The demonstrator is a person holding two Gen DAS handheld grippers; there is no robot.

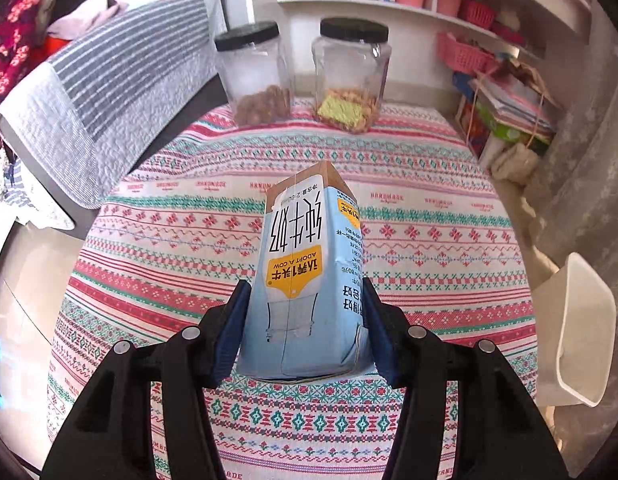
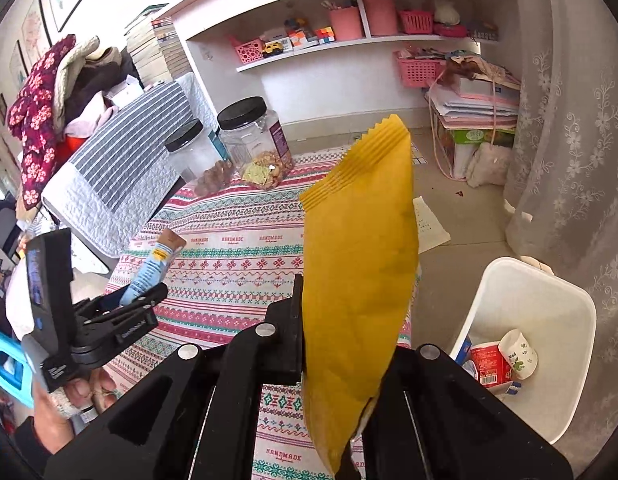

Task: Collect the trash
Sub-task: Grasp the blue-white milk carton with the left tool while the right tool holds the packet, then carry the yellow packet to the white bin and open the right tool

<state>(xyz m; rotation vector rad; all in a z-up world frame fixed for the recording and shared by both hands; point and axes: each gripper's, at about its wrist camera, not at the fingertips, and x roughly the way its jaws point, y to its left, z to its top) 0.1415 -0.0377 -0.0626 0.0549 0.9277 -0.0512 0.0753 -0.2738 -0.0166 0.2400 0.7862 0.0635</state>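
My left gripper (image 1: 305,320) is shut on a light blue milk carton (image 1: 309,276) and holds it above the patterned tablecloth (image 1: 429,220). In the right wrist view the left gripper (image 2: 149,292) and its carton (image 2: 153,264) show at the left. My right gripper (image 2: 345,328) is shut on a yellow snack wrapper (image 2: 357,272), held upright over the table's right edge. A white trash bin (image 2: 549,320) stands on the floor to the right, holding a red cup and a paper cup. The bin also shows in the left wrist view (image 1: 581,336).
Two clear jars with black lids (image 1: 253,76) (image 1: 353,72) stand at the table's far edge. A striped grey cloth (image 1: 109,92) drapes over furniture on the left. Shelves with pink baskets (image 2: 417,68) and stacked papers (image 2: 477,108) are behind. A lace curtain (image 2: 569,140) hangs at right.
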